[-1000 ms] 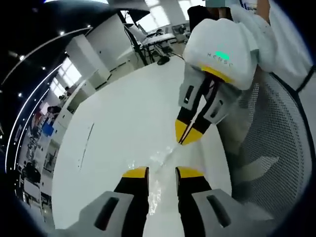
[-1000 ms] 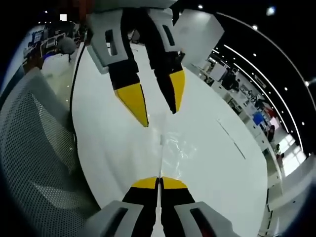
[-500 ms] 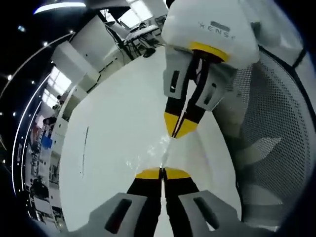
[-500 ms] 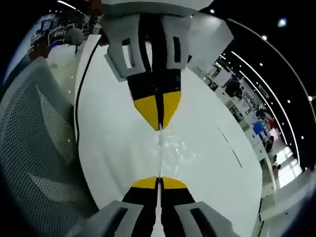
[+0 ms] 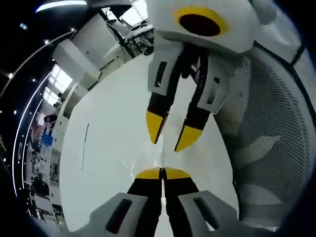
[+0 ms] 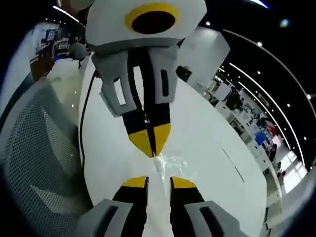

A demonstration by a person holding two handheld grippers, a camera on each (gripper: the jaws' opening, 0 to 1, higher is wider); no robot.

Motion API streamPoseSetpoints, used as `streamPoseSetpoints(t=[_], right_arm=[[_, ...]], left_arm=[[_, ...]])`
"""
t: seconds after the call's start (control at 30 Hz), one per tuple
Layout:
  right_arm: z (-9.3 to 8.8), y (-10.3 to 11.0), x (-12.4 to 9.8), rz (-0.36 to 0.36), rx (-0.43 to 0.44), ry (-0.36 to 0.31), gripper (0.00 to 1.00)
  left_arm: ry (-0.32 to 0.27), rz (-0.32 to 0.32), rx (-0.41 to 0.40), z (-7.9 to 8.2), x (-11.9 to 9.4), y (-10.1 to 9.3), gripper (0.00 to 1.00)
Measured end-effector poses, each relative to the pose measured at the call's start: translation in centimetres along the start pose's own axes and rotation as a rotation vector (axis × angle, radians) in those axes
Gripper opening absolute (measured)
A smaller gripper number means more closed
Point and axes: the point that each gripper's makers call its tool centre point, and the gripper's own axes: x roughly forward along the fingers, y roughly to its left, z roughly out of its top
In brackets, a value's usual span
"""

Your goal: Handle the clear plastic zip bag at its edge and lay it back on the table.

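Clear bag [image 6: 170, 165] stretched lengthwise between grippers over table [image 5: 113, 123], left gripper [image 5: 162, 173] pinching its edge, right gripper [image 6: 159, 181] released.

1. Your right gripper [image 6: 159, 180] rises from the bottom of the right gripper view w/ yellow tips parted; gap between them.
2. Clear zip bag [image 6: 170, 165] lies crumpled just ahead of those tips, on the white table [image 6: 207, 148].
3. Your left gripper [image 6: 149, 140] comes down from the top, tips pressed together on the bag's edge.
4. Mesh chair back [image 6: 34, 153] sits at left, beside the table edge.
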Motion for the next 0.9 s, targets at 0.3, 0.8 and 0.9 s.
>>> streamPoseSetpoints(t=[0.3, 0.8, 0.9], right_arm=[[1.3, 1.5, 1.4, 0.070, -0.081, -0.011, 0.05], [2.6, 3.3, 2.2, 0.142, -0.127, -0.013, 0.00], [2.8, 3.3, 2.3, 0.146, -0.138, -0.010, 0.00]], left_arm=[[0.006, 0.000, 0.014, -0.5, -0.5, -1.1, 0.00], [0.025, 0.012, -0.059, -1.6, -1.3, -2.0, 0.00], [0.029, 0.025, -0.068, -1.8, -1.4, -1.9, 0.00]])
